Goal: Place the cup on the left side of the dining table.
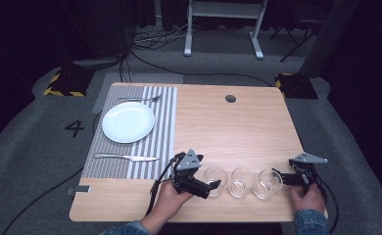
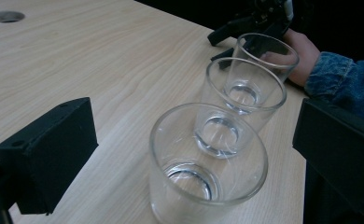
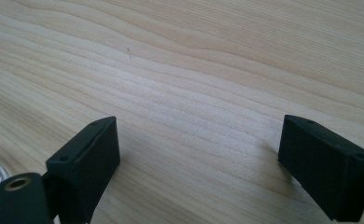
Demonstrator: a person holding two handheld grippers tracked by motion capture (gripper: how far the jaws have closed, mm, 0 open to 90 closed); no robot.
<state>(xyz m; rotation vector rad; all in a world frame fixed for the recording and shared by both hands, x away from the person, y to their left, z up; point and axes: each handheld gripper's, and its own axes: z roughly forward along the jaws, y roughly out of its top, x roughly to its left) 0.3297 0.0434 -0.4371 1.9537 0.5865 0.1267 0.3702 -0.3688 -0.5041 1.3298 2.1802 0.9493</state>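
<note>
Glasses, three, clear and empty, upright in a row along the table's [image 1: 257, 122] near edge, right of centre: left glass [image 1: 215, 180], middle glass [image 1: 241, 182], right glass [image 1: 268, 183]. Far-left quarter: striped placemat [image 1: 164, 127] bearing a white plate [image 1: 128, 122], a fork [image 1: 141, 99] beyond it, a knife [image 1: 126, 157] nearer the front edge. Left gripper [image 1: 213, 185] sits just left of the row, jaws spread wide; in the left gripper view the left glass [image 2: 208, 165] stands between them, ungripped, the other two lined up behind. Right gripper [image 1: 279, 176] lies just beside the right glass, jaws parted over bare wood, holding nothing. The row runs from one gripper to the other; the left glass looks the likelier next pick, being already framed by the left jaws.
</note>
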